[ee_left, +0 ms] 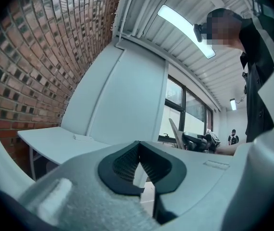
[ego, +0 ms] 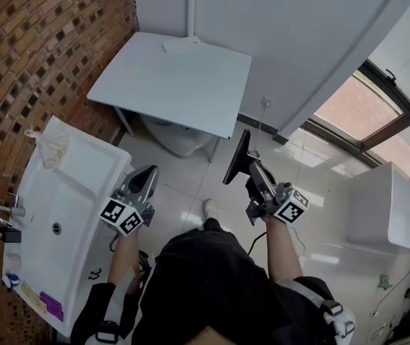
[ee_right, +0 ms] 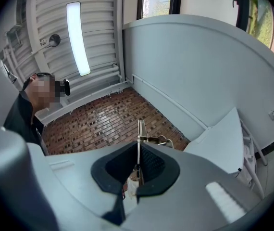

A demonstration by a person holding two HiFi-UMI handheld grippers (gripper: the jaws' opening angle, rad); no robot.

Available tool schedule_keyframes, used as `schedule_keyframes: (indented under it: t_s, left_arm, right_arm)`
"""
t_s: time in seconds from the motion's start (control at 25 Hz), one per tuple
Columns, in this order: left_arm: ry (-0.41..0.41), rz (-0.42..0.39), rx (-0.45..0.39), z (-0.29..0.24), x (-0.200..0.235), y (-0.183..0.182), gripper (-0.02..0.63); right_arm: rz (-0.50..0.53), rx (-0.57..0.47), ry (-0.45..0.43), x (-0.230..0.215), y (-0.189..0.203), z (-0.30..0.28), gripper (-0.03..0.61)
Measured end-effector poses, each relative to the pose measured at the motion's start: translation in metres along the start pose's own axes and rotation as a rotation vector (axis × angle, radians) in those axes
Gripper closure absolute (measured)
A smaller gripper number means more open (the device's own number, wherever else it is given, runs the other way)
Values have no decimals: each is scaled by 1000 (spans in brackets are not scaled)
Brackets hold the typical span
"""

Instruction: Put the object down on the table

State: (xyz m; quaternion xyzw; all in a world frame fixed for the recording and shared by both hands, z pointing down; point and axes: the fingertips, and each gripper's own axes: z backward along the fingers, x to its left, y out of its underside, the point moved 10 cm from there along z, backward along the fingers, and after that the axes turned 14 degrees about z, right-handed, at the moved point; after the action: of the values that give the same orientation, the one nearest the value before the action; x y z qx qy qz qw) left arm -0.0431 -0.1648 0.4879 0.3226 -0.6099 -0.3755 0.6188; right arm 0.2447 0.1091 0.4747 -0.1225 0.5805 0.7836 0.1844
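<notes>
Pinching a dark panel (ego: 237, 157) is right hand-held gripper (ego: 251, 168); left hand-held gripper (ego: 150, 172) is clenched.

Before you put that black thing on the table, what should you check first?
1. Right gripper holds the thin dark panel: ok, jaws shut on it.
2. Left gripper free: ok, nothing between its jaws.
3. Room on the white table: ok, only a small white thing at its far edge.
4. Panel above the table: not ok, it is short of the near edge, over the floor.
5. Panel lying flat: not ok, it stands on edge.
</notes>
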Motion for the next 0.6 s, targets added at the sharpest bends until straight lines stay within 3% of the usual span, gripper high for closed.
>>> schedule_keyframes:
  t_s: [0.4, 0.6]
  left_arm:
    - [-30, -44, -55, -62, 25, -26, 614]
    - [-33, -47, -42, -89, 35, -29, 614]
  right_arm:
    - [6, -4, -57, -74, -21, -59, 571]
    - [-5, -11, -53, -105, -25, -68, 571]
